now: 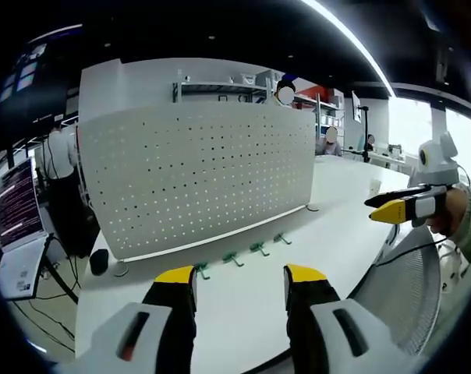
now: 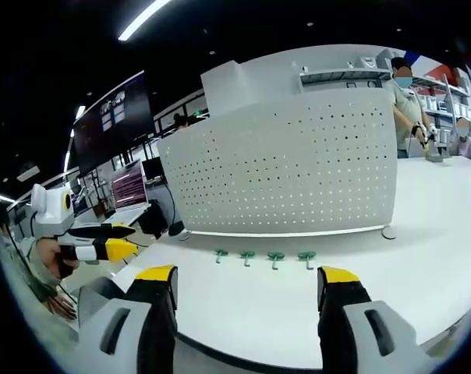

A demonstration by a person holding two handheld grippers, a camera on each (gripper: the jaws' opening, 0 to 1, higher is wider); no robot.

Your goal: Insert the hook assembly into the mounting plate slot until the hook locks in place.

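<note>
Left gripper view: the left gripper (image 1: 239,282) hangs over a smooth white desk (image 1: 243,312), its yellow-tipped black fingers (image 1: 176,275) spread wide with nothing between them. Just beyond the fingertips lie four small green hooks (image 1: 240,256) in a loose row, flat on the desk and apart from one another. Behind the row stands the pegboard (image 1: 196,175), a white upright panel punched with a regular grid of small holes, resting on round feet. To the right of the fingers, well apart, the right gripper (image 1: 391,209) shows in a person's hand, its yellow tips close together; whether they meet cannot be told.

Right gripper view: the right gripper's own fingers (image 2: 157,274) stand wide apart and hold nothing. The four green hooks (image 2: 262,256) lie ahead, between the fingertips and the perforated pegboard (image 2: 290,167), on the same glossy desk (image 2: 282,304). Far left of the fingers the left gripper (image 2: 111,238) is seen side-on.
</note>
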